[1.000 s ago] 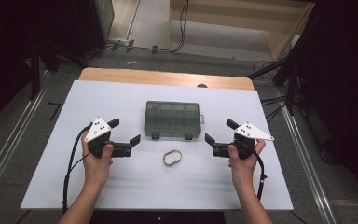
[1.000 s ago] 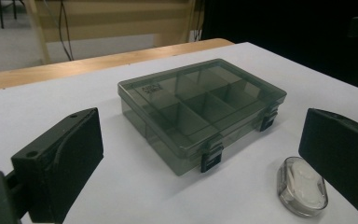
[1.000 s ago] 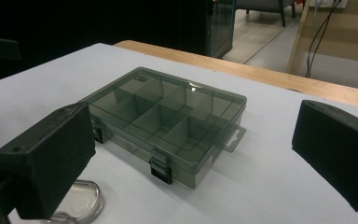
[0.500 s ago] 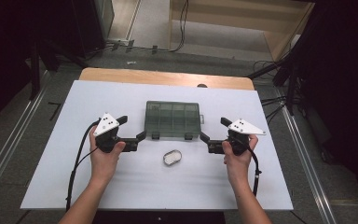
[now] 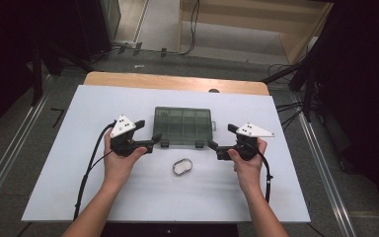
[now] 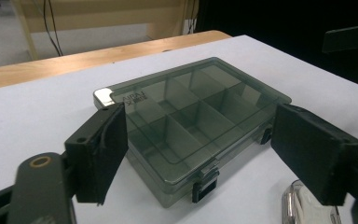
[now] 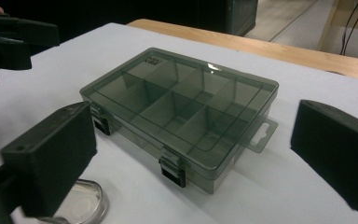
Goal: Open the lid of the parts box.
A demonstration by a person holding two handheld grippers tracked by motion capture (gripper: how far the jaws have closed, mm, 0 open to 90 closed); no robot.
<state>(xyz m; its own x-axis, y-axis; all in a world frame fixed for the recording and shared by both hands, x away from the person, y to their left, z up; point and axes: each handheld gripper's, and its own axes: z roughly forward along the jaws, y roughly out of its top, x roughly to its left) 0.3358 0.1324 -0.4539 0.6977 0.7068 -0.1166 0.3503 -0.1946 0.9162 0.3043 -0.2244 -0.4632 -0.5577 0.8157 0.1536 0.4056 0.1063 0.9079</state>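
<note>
Smoky compartment box [image 5: 183, 126] lid closed, embossed corner lettering perhaps unreadable, left gripper [image 5: 148, 140] and right gripper [image 5: 218, 140] both released.

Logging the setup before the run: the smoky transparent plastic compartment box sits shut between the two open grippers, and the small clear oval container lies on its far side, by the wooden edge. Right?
One thing is off. The small clear oval container lies on the near side of the smoky transparent plastic compartment box, towards the person, as the high view shows. The box is shut, between the open left gripper and right gripper.

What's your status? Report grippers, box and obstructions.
Left gripper open, right gripper open, flanking compartment box. Box shut, latches down. Small clear oval case lies in front.
</note>
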